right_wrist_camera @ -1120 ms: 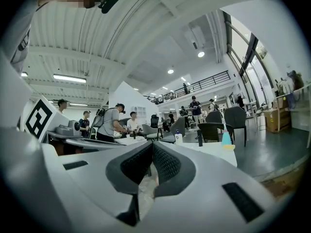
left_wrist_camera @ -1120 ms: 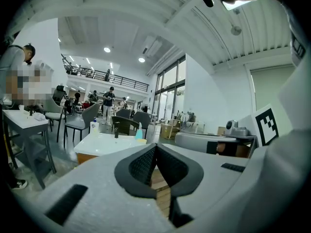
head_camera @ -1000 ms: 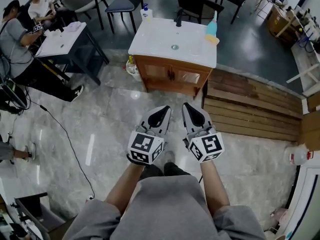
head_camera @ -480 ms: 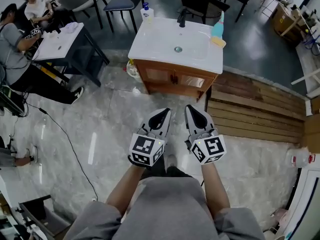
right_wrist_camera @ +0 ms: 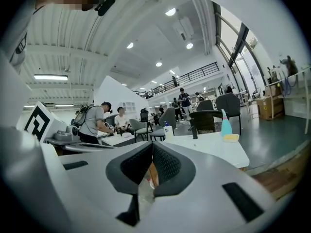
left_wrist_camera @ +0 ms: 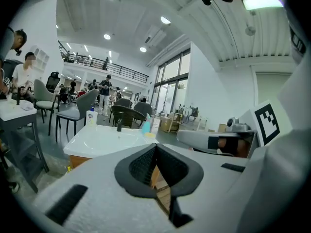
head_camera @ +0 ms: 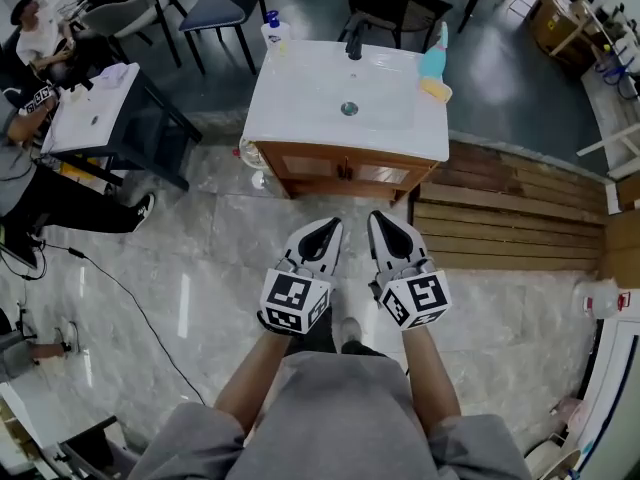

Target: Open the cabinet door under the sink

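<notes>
A white sink top (head_camera: pixel 300 98) sits on a wooden cabinet (head_camera: pixel 300 164) whose two doors are closed, with dark handles at the middle (head_camera: pixel 345 171). The left gripper (head_camera: pixel 325 227) and the right gripper (head_camera: pixel 384 221) are held side by side above the marble floor, a short way in front of the cabinet and touching nothing. Both point at it, jaws shut and empty. In the left gripper view the shut left gripper (left_wrist_camera: pixel 155 147) has the sink top (left_wrist_camera: pixel 104 139) beyond it. In the right gripper view the right gripper (right_wrist_camera: pixel 150 147) also has the sink top (right_wrist_camera: pixel 214 147) ahead.
On the sink stand a black faucet (head_camera: pixel 355 40), a soap bottle (head_camera: pixel 270 30), a blue bottle (head_camera: pixel 437 50) and a yellow sponge (head_camera: pixel 435 89). Wooden planks (head_camera: pixel 510 228) lie to the right. A table (head_camera: pixel 95 118) with seated people is at the left, and a cable (head_camera: pixel 130 268) crosses the floor.
Both grippers have moved forward together toward the sink cabinet, which now looks nearer and more centred in the head view. Their jaws stay shut.
</notes>
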### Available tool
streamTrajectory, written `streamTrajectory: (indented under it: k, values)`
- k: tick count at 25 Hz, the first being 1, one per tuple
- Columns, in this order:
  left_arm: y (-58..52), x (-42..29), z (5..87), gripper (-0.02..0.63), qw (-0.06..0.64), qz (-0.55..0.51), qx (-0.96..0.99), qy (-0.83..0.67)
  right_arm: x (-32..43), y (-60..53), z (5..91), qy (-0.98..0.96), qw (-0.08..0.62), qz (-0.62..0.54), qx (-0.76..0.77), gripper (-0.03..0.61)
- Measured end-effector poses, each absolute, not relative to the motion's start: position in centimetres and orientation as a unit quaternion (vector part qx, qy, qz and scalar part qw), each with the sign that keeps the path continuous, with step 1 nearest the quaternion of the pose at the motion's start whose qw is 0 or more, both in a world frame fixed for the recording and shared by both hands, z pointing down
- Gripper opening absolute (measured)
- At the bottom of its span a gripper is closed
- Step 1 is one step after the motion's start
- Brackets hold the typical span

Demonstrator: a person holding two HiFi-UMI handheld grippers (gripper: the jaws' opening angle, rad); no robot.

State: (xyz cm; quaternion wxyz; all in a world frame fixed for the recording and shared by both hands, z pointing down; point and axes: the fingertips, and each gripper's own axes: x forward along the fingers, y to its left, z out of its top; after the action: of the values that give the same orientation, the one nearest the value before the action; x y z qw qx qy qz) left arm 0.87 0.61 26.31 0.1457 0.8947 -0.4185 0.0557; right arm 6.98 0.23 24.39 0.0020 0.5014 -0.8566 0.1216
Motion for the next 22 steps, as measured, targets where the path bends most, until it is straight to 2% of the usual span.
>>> streamTrajectory:
  k: [22]
  values:
    - [-8.2, 0.1, 34.9, 0.008, 0.229, 0.078, 0.905, -0.349, 6.7, -8.4, 31.4, -0.804, 0.047, 0.164, 0.569, 0.009]
